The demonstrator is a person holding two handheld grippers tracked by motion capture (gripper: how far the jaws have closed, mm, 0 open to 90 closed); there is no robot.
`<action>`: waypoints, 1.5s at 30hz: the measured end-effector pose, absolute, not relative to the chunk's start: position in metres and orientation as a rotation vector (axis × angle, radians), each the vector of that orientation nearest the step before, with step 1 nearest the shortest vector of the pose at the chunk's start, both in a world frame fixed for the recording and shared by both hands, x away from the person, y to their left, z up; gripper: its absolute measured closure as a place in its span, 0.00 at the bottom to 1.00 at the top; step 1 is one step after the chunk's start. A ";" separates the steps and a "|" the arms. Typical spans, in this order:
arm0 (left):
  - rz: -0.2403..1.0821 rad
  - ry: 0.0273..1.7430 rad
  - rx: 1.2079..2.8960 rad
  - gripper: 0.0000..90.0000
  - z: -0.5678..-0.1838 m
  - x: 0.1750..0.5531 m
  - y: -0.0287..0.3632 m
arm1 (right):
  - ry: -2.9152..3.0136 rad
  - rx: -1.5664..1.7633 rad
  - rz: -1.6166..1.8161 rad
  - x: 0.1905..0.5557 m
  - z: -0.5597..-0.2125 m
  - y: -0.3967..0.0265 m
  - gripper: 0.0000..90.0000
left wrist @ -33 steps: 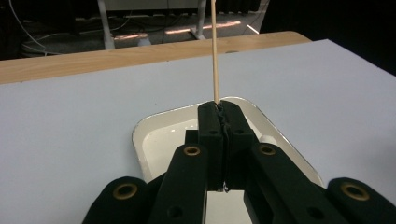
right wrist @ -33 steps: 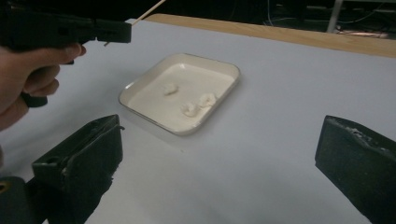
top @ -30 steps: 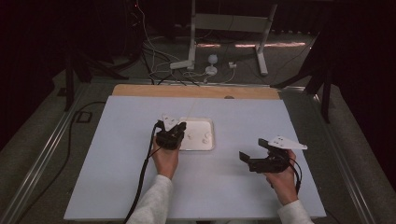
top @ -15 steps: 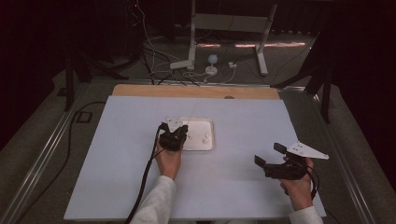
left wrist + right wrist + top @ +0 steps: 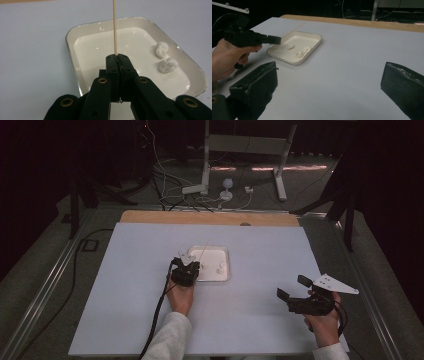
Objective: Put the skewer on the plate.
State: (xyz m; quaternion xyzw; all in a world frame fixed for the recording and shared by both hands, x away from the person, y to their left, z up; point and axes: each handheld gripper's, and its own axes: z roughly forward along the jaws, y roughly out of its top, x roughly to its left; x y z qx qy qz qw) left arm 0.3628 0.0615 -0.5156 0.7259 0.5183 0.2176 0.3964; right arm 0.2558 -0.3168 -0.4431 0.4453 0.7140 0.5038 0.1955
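No writing or label can be read on anything here. The left gripper [image 5: 117, 65] has its jaws pinched tight on a thin wooden stick [image 5: 114, 27], which rises straight out from between the tips and runs off the top of the left gripper view; in the high view the stick [image 5: 200, 256] shows as a faint pale line slanting over the tray. That gripper [image 5: 186, 270] sits at the near-left corner of the tray [image 5: 227, 265] — a shallow white dish with rounded corners, set near the middle of the tabletop [image 5: 125, 285]. In the tray lie small white fluffy lumps [image 5: 167, 65], two of them close together by its right wall in the left gripper view, well clear of the stick; the right gripper view shows three lumps [image 5: 299, 53] toward the tray's middle. The right gripper [image 5: 292, 290] is held above the near-right part of the tabletop, well apart from the tray, its jaws spread wide with nothing between them — bare tabletop [image 5: 342, 75] shows in the gap. Past the far edge runs a wooden strip [image 5: 210, 218], and beyond it cables [image 5: 170, 195] and a white stand [image 5: 205, 170] on the floor. Nothing lies between either gripper and the tray.
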 end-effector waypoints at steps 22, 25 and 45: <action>0.393 1.196 1.697 0.31 -0.491 0.354 0.084 | 2.013 1.233 1.406 0.254 -0.445 -0.313 0.01; 0.396 1.149 1.698 0.25 -0.481 0.348 0.092 | 2.019 1.225 1.401 0.254 -0.446 -0.311 0.01; 0.532 0.955 1.688 0.05 -0.437 0.296 0.165 | 1.998 1.179 1.405 0.254 -0.451 -0.307 0.01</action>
